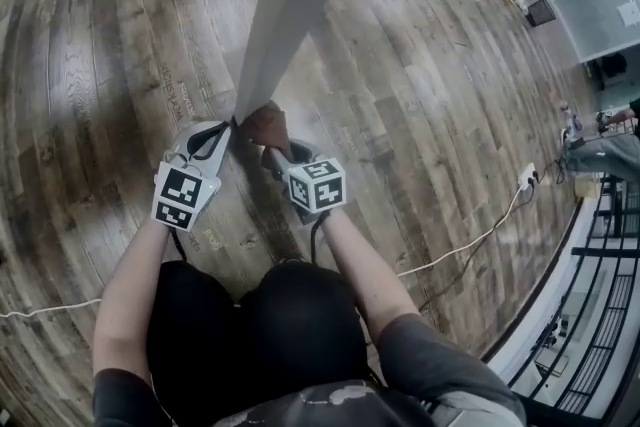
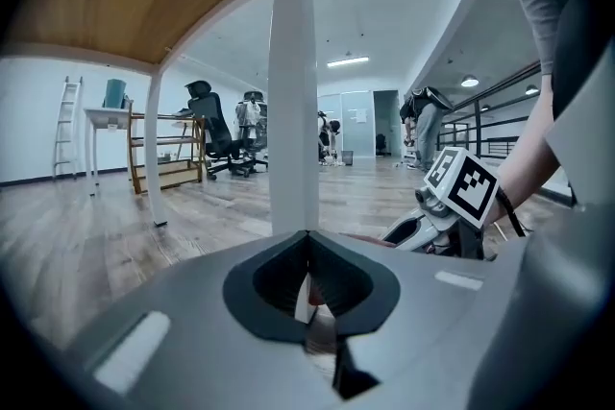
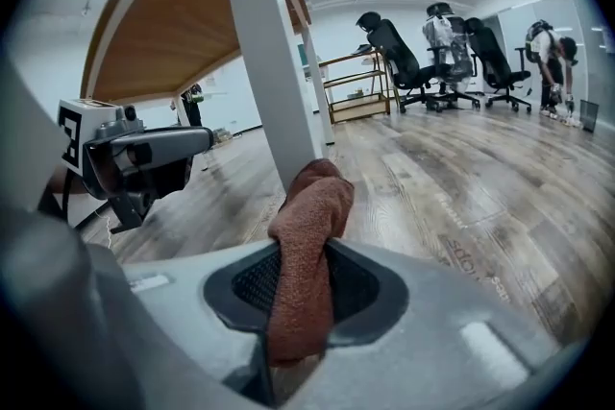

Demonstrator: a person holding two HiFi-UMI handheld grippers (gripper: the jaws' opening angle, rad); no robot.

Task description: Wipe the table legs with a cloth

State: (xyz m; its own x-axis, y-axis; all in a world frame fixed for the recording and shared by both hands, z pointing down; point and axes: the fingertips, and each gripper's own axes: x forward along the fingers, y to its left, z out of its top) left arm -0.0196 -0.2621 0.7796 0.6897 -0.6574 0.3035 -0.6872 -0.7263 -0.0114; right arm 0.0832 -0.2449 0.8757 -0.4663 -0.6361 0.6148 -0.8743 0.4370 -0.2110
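Cloth: rust-brown cloth (image 3: 309,226), pinched between the jaws of the right tongs (image 3: 306,253). Its bunched end sticks out past their tips and lies against the counter leg.
Counter leg: white square counter leg (image 3: 267,82), straight ahead of both tongs. It rises from the floor to the wooden underside of the counter top (image 3: 183,24).
Right tongs: clenched on the cloth, aimed at the foot of the leg from the right side. From the head view they sit just beside the left pair.
Left tongs: left tongs (image 2: 307,235) have their jaws closed tip to tip with nothing gripped. The tips are right at the leg's base, on the side opposite the cloth.
Floor: grey-brown wood plank floor (image 1: 110,65) under both tongs.
Cable: white cable (image 1: 470,243) lies on the floor to the right of the right tongs.
Office chairs: black office chairs (image 3: 413,62) stand well beyond the leg, far ahead of the right tongs.
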